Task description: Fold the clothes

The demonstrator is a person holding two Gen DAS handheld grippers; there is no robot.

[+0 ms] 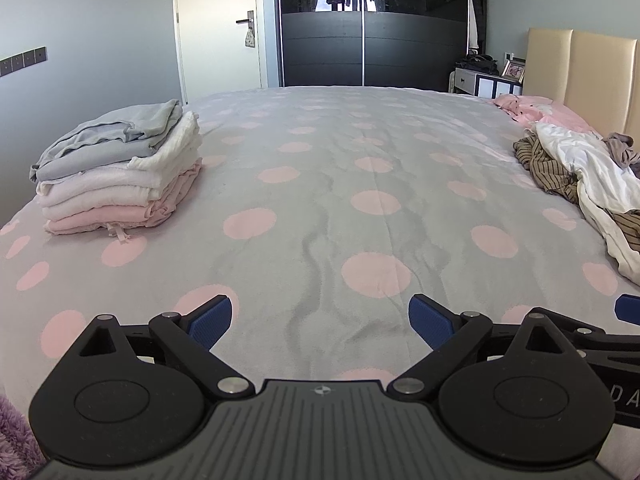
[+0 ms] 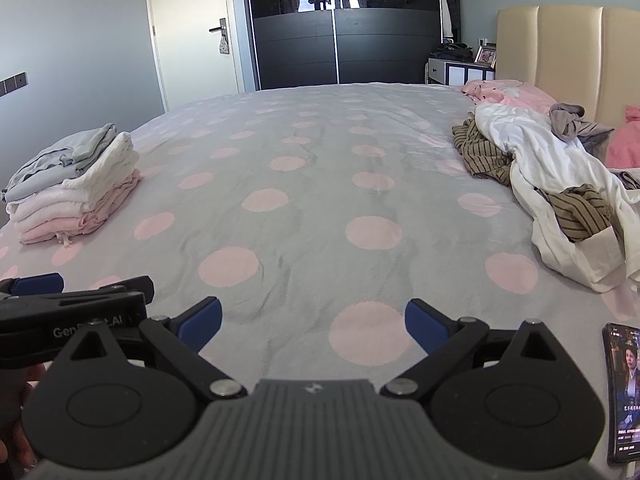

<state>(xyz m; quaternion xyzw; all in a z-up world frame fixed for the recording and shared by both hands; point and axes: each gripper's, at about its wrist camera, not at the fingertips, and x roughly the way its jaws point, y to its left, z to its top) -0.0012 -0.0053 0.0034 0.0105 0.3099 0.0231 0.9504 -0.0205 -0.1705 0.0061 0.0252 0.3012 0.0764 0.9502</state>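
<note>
A neat stack of folded clothes (image 1: 120,168) (image 2: 76,188), grey on top of white and pink, rests on the left side of the bed. On the right lies a heap of unfolded clothes (image 1: 588,172) (image 2: 556,184): a white garment, a brown striped one and a small grey one. My left gripper (image 1: 320,322) hovers open over the near part of the grey bedspread (image 1: 320,184) with nothing between its blue pads. My right gripper (image 2: 314,322) is open beside it, equally empty. The left gripper's body (image 2: 76,308) shows at the left edge of the right wrist view.
A phone (image 2: 624,392) with a lit screen lies on the bed at the near right. Pink pillows (image 2: 508,94) and a beige headboard (image 2: 560,48) are on the right. A dark wardrobe (image 1: 372,24), a door (image 1: 218,28) and a nightstand (image 1: 484,80) stand behind the bed.
</note>
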